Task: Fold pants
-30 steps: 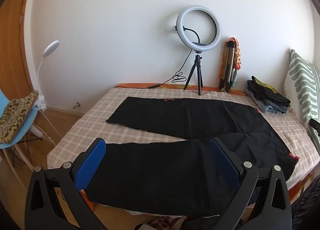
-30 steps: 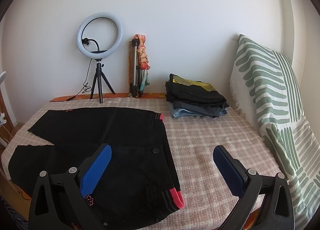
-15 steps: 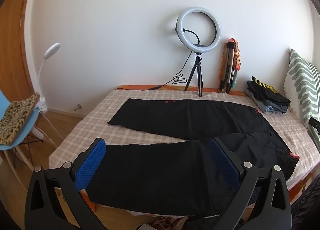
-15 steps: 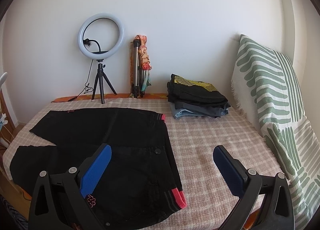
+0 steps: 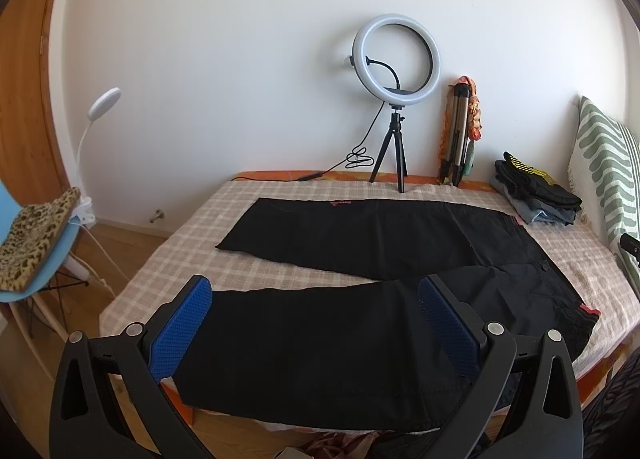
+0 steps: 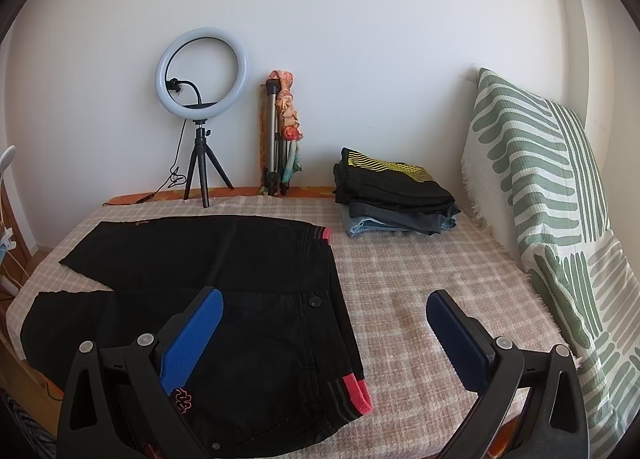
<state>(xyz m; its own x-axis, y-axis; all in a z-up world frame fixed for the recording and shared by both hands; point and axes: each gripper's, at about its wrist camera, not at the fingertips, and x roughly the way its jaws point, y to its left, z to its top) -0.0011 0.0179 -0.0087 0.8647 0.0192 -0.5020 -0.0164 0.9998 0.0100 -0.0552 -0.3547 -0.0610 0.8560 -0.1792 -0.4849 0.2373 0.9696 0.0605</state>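
Black pants (image 5: 360, 243) lie flat on the checked bed cover (image 5: 192, 235), legs spread apart toward the left and the waist with red tabs at the right. In the right wrist view the pants (image 6: 224, 267) show their waistband, a button and a red logo. My left gripper (image 5: 314, 299) hovers open above the near leg, close to its hem, holding nothing. My right gripper (image 6: 324, 311) hovers open over the waist's near corner and the bare bed cover (image 6: 408, 271), also holding nothing.
A ring light on a tripod (image 5: 396, 59) and a folded tripod (image 5: 456, 131) stand at the wall. A pile of folded clothes (image 6: 396, 191) sits at the back right beside a green striped pillow (image 6: 544, 195). A blue chair (image 5: 36, 259) and a lamp (image 5: 104, 103) stand left of the bed.
Both views have shifted slightly: the bed and pants sit a little lower and farther in frame, as both grippers rose or pulled back a bit. Both stay open.
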